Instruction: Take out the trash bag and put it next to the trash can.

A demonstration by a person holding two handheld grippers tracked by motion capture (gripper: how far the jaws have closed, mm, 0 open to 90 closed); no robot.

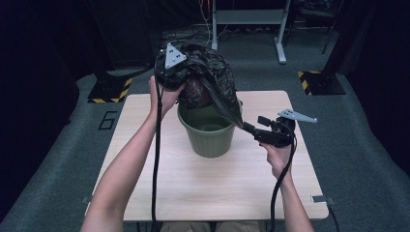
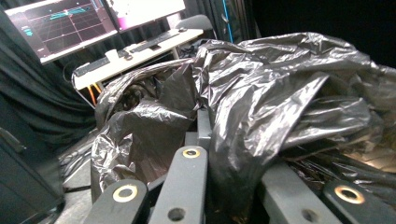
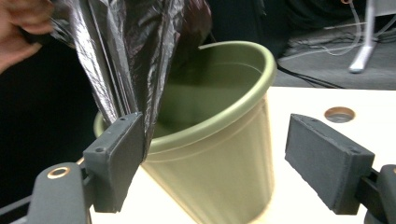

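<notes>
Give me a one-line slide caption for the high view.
Left gripper holds a black bin bag above the green bin; open right gripper at the bag's hanging corner.

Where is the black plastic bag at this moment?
In the high view the black plastic bag hangs over the green bin at the table's far middle, held up by the left gripper, its lower corner reaching toward the right gripper.

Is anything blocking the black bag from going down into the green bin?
Nothing visible does: the black bag hangs from the left gripper right above the open green bin, whose inside looks empty. The right gripper is open beside it.
</notes>
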